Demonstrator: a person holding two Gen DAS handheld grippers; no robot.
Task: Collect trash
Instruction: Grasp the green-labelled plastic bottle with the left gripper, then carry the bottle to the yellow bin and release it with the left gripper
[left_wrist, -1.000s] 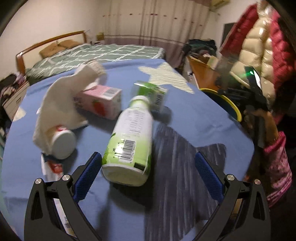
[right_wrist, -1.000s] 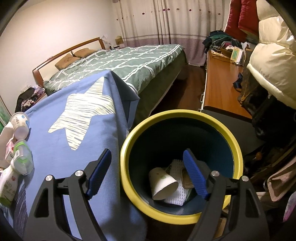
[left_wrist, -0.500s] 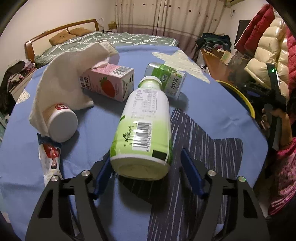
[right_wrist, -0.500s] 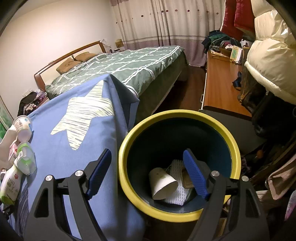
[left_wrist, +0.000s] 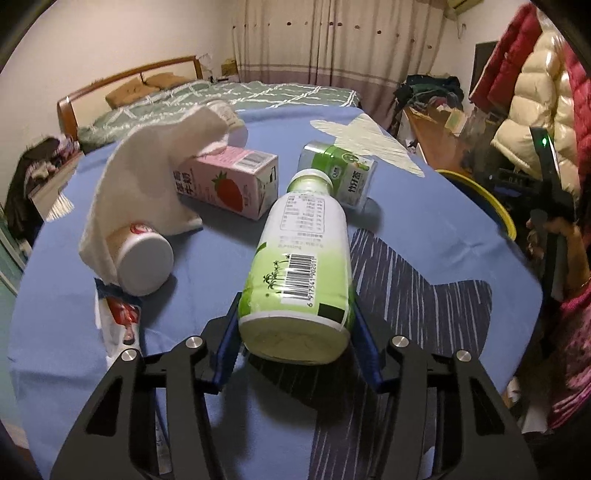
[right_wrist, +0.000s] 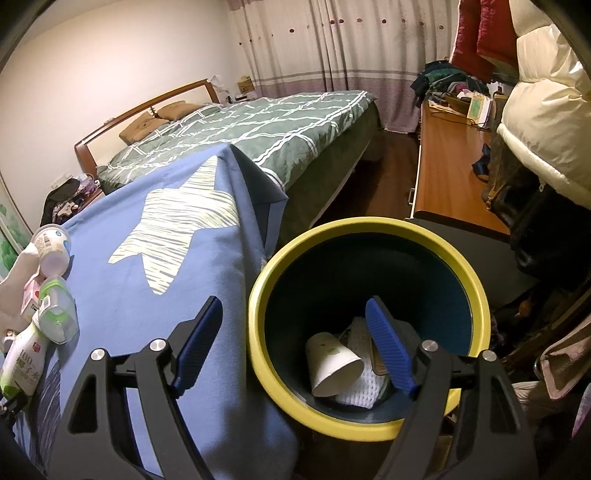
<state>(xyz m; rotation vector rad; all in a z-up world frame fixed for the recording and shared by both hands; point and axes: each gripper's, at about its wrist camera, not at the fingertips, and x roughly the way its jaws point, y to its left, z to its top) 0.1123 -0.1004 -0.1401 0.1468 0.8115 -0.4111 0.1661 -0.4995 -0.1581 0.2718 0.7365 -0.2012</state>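
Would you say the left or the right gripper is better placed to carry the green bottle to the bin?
Left. The left gripper is shut on the green bottle, while the right gripper hangs open and empty over the bin.

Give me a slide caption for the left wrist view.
Left tool clamps the base of a green-and-white bottle lying on the blue tablecloth.

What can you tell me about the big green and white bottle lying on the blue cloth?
The bottle looks like plastic, white near its white cap and light green toward its base. Its label shows small print, little palm trees and a barcode. It lies on its side on the blue cloth, cap pointing away toward a small green carton. The left gripper is shut on its base end, a blue pad pressing each side.
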